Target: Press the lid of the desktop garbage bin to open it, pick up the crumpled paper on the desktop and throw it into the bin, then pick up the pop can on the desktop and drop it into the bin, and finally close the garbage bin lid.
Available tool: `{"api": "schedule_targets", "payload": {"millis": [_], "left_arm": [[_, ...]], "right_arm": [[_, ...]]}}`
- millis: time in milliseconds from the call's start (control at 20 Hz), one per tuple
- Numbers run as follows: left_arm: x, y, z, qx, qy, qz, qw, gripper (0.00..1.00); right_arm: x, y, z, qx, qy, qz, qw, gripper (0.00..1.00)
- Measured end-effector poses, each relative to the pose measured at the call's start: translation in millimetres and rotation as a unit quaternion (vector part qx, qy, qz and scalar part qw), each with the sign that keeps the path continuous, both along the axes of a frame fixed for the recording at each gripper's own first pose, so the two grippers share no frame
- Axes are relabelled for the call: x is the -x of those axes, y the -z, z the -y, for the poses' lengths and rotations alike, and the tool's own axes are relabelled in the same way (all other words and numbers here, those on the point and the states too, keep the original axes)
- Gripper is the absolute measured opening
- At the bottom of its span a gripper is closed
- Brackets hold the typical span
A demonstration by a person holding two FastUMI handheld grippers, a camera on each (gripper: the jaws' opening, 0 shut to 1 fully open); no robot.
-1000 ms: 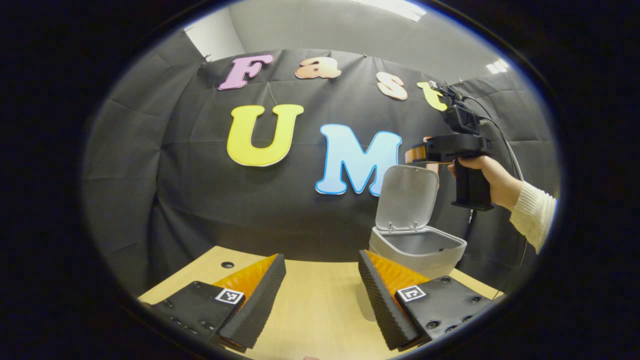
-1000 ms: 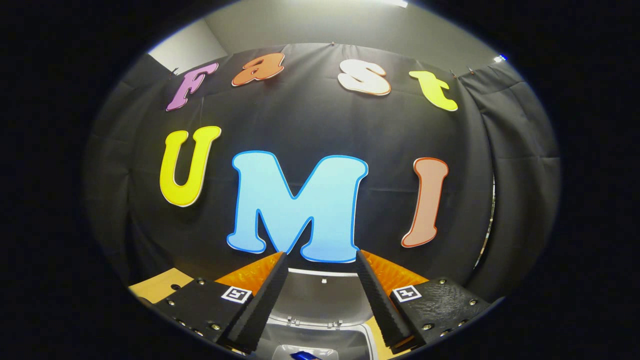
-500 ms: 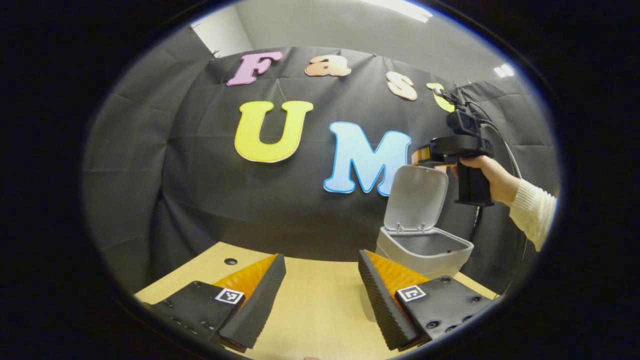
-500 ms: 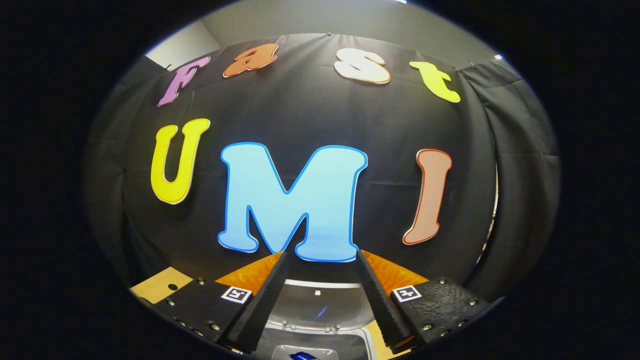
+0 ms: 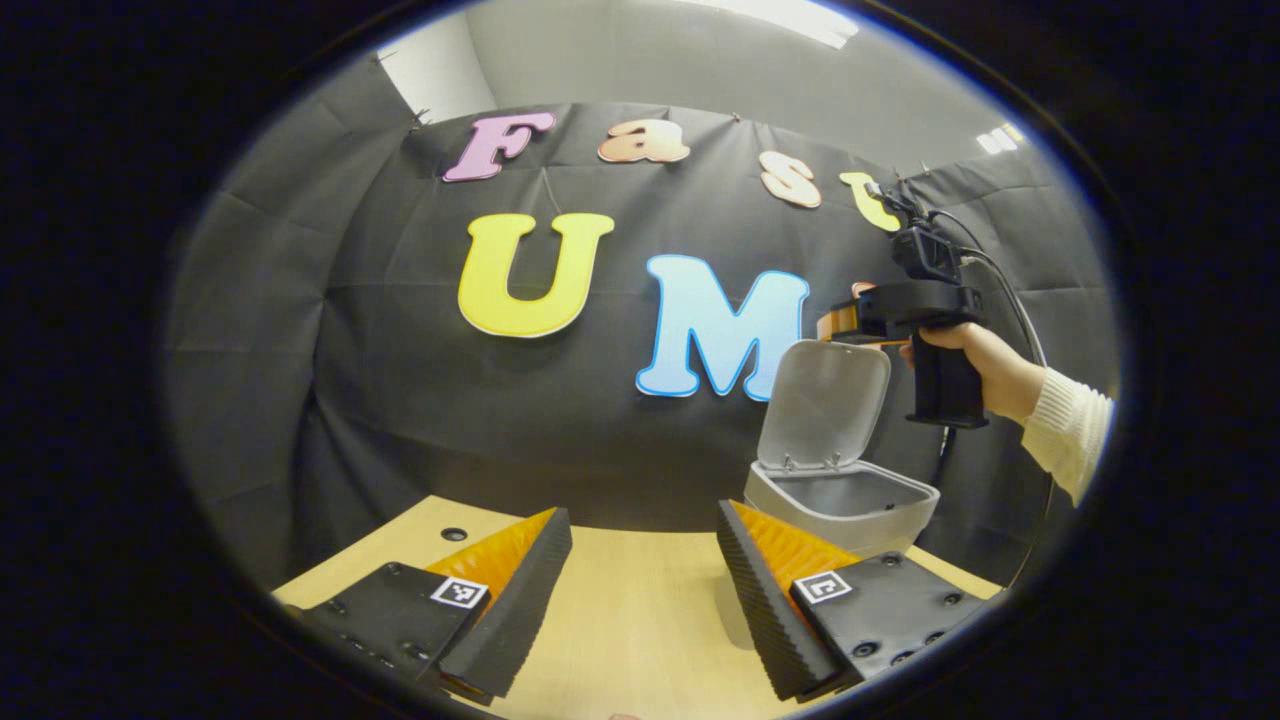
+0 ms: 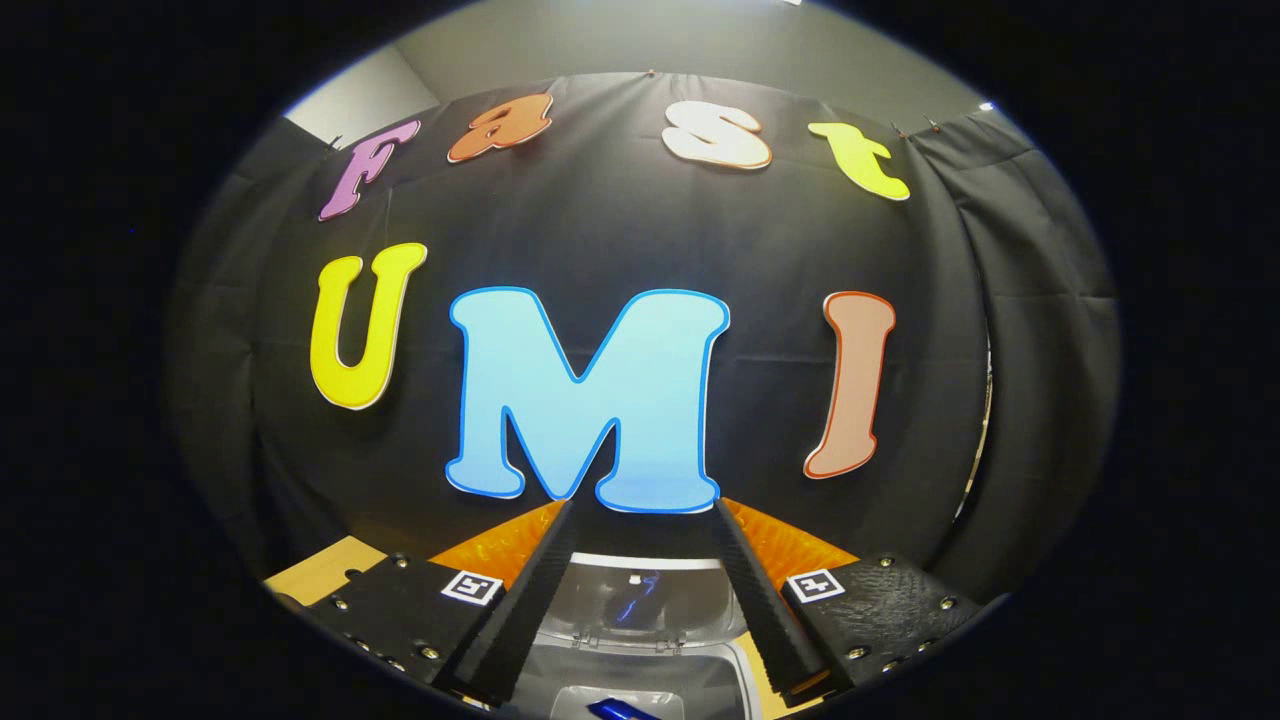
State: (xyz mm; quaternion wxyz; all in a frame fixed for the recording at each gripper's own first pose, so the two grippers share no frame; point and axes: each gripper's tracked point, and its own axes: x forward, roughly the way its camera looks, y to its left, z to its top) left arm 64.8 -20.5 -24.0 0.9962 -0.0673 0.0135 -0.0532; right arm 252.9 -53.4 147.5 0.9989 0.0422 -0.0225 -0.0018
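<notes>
Right hand-held gripper point(image 5: 835, 325) shifted slightly above lid point(image 5: 822, 402).

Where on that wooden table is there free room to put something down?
Bare wood on the table runs between the left gripper fingers and left toward the small hole. The right end is crowded: the bin, its lid up, with the right gripper above.

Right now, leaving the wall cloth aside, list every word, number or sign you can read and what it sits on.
No readable text.
Garbage bin and its lid: no writing seen.
Left gripper, square markers: black-and-white patterns, not words.
Right gripper, its own markers: likewise.
Blue item in the bin: too little shows to read.
</notes>
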Motion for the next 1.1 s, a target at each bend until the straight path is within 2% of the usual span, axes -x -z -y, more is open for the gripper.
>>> {"api": "schedule_targets", "payload": {"millis": [250,300,350,600,800,1050,1100], "left_arm": [[6.6,4.7,1.6,0.0,0.007,-0.001,1.0,0.95],[8.4,4.5,1.5,-0.001,0.008,-0.001,1.0,0.95],[9.6,3.7,2.3,-0.001,0.009,-0.002,1.0,0.96],[15.7,3.1,4.9,-0.01,0.019,-0.003,1.0,0.96],[18.2,1.9,11.6,-0.008,0.029,-0.002,1.0,0.96],[21.5,2.5,19.8,-0.008,0.035,-0.001,0.999,0.96],[22.4,2.6,20.4,-0.008,0.035,-0.001,0.999,0.96]], "right_arm": [[21.5,8.1,-2.7,-0.002,0.005,0.003,1.0,0.86],[26.5,10.6,-3.2,-0.004,0.004,0.003,1.0,0.88],[30.8,12.9,-3.9,-0.009,0.004,0.005,1.0,0.86],[50.4,29.2,-5.5,-0.044,-0.005,0.007,0.999,0.88],[68.5,50.6,-11.2,-0.039,-0.01,-0.004,0.999,0.88],[81.0,93.4,-19.1,-0.044,-0.022,-0.052,0.997,0.88],[81.1,97.6,-19.9,-0.043,-0.023,-0.054,0.997,0.86]]}}
